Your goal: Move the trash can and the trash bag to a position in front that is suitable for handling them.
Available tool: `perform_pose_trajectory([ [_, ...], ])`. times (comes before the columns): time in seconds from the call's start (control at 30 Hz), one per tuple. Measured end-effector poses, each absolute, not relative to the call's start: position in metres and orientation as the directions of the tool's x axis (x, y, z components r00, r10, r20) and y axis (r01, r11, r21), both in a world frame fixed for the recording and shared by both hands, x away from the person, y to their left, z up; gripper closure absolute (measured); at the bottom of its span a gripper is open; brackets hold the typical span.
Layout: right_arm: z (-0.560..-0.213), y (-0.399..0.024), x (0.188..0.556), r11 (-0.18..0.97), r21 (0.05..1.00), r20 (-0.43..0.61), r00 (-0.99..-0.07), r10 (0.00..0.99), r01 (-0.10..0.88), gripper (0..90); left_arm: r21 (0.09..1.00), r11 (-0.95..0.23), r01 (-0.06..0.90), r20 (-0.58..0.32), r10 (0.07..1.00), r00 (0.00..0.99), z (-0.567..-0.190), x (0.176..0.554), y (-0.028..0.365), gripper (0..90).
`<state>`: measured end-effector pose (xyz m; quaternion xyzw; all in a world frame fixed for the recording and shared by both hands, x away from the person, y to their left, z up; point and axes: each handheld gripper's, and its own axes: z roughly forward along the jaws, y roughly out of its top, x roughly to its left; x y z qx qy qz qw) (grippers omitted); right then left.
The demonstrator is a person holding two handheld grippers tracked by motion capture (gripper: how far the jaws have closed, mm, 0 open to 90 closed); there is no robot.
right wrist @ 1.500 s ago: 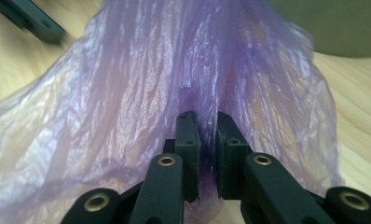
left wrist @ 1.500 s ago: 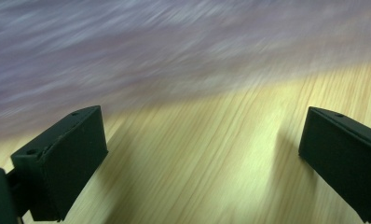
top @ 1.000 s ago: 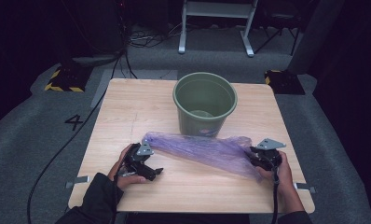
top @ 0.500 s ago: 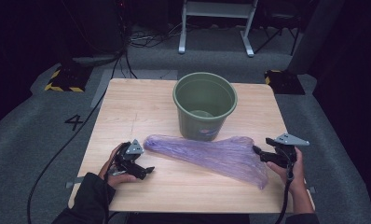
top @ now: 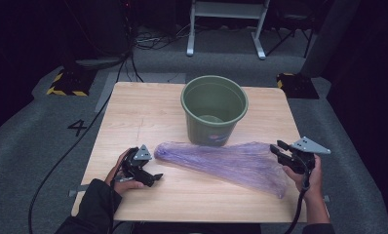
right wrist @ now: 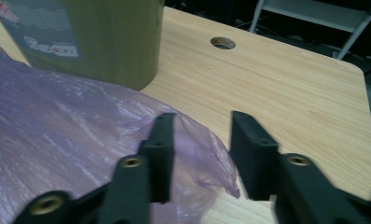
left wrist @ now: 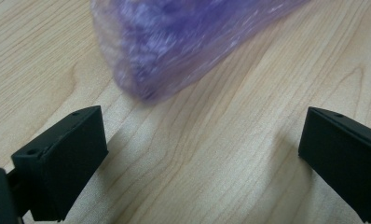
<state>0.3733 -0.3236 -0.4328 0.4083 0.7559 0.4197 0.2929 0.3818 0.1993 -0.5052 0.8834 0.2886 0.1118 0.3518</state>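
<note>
- The thin, translucent purple plastic bag (top: 226,162) lies flat on the light wooden table (top: 143,117), its long axis running from about 10 o'clock to 4 o'clock in the high view, just in front of the olive-green plastic bucket (top: 214,109).
- The right gripper (top: 285,155) sits at the bag's 3 o'clock end; in the right gripper view the bag's loose edge (right wrist: 207,154) lies under and just beside its near jaw. The jaws have just been closing and now stand partly apart; I see no film pinched between them.
- The left gripper (top: 150,178) rests at the bag's 9 o'clock end, jaws wide apart and empty; in the left gripper view the bag's rounded, bunched tip (left wrist: 151,88) lies at 11 o'clock, near but not touching.
- Judging by this, the right gripper is nearer to a hold on the bag's edge.
- The bag looks crinkled, limp and slightly glossy, and widens towards the right.
</note>
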Motion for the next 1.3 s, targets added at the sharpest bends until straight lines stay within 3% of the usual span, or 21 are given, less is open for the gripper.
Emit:
perform_pose_trajectory([
  [0.07,-0.430,-0.321,0.374,0.315,0.867,-0.104,-0.476,0.873,0.387,39.7,0.687,-0.586,0.429,-0.006,0.586,0.810,-0.505,0.382,0.198,1.1],
  [0.1,-0.429,-0.322,0.375,0.304,0.869,-0.098,-0.468,0.879,0.389,36.5,0.686,-0.588,0.428,-0.005,0.584,0.812,-0.505,0.383,0.198,1.1],
  [0.37,-0.442,-0.333,0.395,0.331,0.814,-0.079,-0.473,0.877,0.478,32.4,0.687,-0.598,0.412,-0.006,0.563,0.827,-0.505,0.387,0.192,1.1],
  [0.47,-0.441,-0.338,0.391,0.400,0.779,-0.100,-0.535,0.839,0.483,24.9,0.693,-0.593,0.410,-0.006,0.564,0.826,-0.505,0.388,0.191,2.9],
  [0.53,-0.441,-0.340,0.390,0.410,0.775,-0.103,-0.544,0.833,0.481,24.9,0.696,-0.587,0.413,-0.007,0.570,0.822,-0.505,0.388,0.191,4.3],
  [0.57,-0.443,-0.343,0.389,0.409,0.775,-0.096,-0.549,0.830,0.483,24.7,0.701,-0.581,0.414,-0.005,0.576,0.817,-0.504,0.388,0.192,6.8],
  [0.6,-0.445,-0.351,0.388,0.394,0.777,-0.065,-0.560,0.826,0.491,22.8,0.715,-0.560,0.419,-0.007,0.593,0.805,-0.504,0.388,0.193,15.7],
  [0.83,-0.434,-0.357,0.378,0.341,0.825,-0.019,-0.581,0.814,0.451,21.9,0.730,-0.542,0.417,-0.006,0.605,0.796,-0.503,0.389,0.193,29.0],
  [0.87,-0.428,-0.350,0.372,0.358,0.831,-0.044,-0.591,0.806,0.426,21.4,0.736,-0.541,0.407,-0.004,0.597,0.802,-0.503,0.389,0.192,35.4],
  [1.07,-0.413,-0.327,0.357,0.376,0.841,-0.098,-0.573,0.814,0.390,21.2,0.744,-0.535,0.401,-0.004,0.597,0.802,-0.503,0.391,0.191,51.5],
  [1.1,-0.409,-0.319,0.353,0.379,0.844,-0.106,-0.574,0.812,0.380,21.0,0.747,-0.531,0.401,-0.004,0.599,0.801,-0.502,0.391,0.191,58.7],
  [1.3,-0.410,-0.284,0.336,0.392,0.842,-0.080,-0.633,0.770,0.371,26.0,0.747,-0.535,0.395,-0.004,0.590,0.807,-0.502,0.390,0.191,68.5],
])
